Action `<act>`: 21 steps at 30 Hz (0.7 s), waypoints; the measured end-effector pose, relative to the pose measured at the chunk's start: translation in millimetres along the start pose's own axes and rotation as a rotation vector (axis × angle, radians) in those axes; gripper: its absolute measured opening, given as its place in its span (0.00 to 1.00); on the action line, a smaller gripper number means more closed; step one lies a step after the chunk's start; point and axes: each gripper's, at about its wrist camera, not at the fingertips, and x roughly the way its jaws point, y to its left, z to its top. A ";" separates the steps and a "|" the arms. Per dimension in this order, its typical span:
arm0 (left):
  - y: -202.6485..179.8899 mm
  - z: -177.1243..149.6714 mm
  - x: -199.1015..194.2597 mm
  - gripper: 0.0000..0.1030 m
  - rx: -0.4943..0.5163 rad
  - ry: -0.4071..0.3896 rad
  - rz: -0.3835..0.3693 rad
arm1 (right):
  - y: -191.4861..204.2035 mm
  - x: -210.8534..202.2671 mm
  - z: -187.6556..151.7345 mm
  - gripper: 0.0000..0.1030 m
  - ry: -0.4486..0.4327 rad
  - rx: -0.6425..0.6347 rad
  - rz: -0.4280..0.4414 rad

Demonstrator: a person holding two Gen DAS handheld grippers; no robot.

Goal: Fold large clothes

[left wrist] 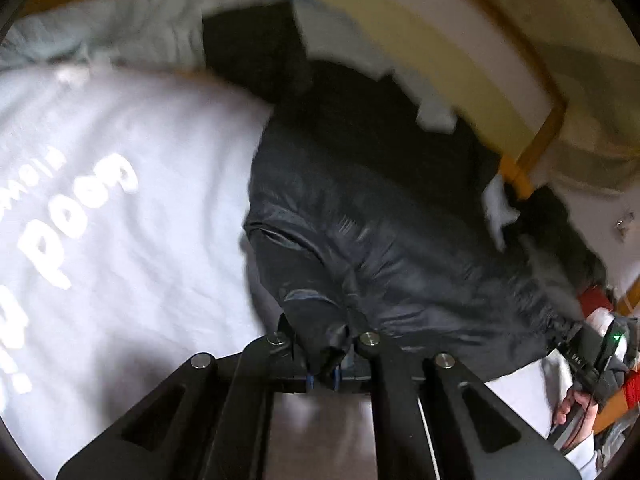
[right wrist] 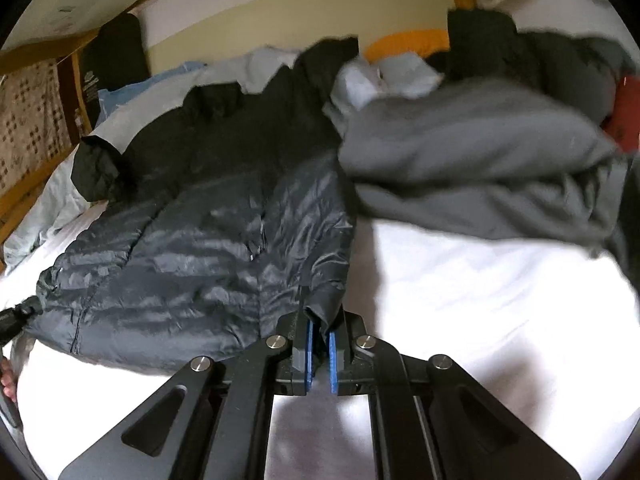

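A dark quilted puffer jacket (right wrist: 192, 248) lies spread on the white bed sheet (right wrist: 480, 320), its hem toward me. My right gripper (right wrist: 320, 332) is shut on the jacket's near right hem corner, the fabric pinched between its blue pads (right wrist: 309, 344). In the left wrist view the same jacket (left wrist: 380, 220) bulges dark in the middle, and my left gripper (left wrist: 325, 354) is shut on its other hem corner. The other gripper (left wrist: 600, 356), with a green light and a hand below it, shows at the right edge of that view.
A white garment with printed letters (left wrist: 100, 208) covers the left side of the left wrist view. A grey garment (right wrist: 480, 168) lies heaped at the back right with more dark and pale clothes behind. A wooden bed frame (right wrist: 36, 192) runs along the left; a cream wall stands behind.
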 end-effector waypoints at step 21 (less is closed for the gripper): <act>-86.7 75.7 -101.1 0.08 0.350 -0.108 0.235 | 55.2 -156.2 56.7 0.06 -0.195 -0.223 -0.143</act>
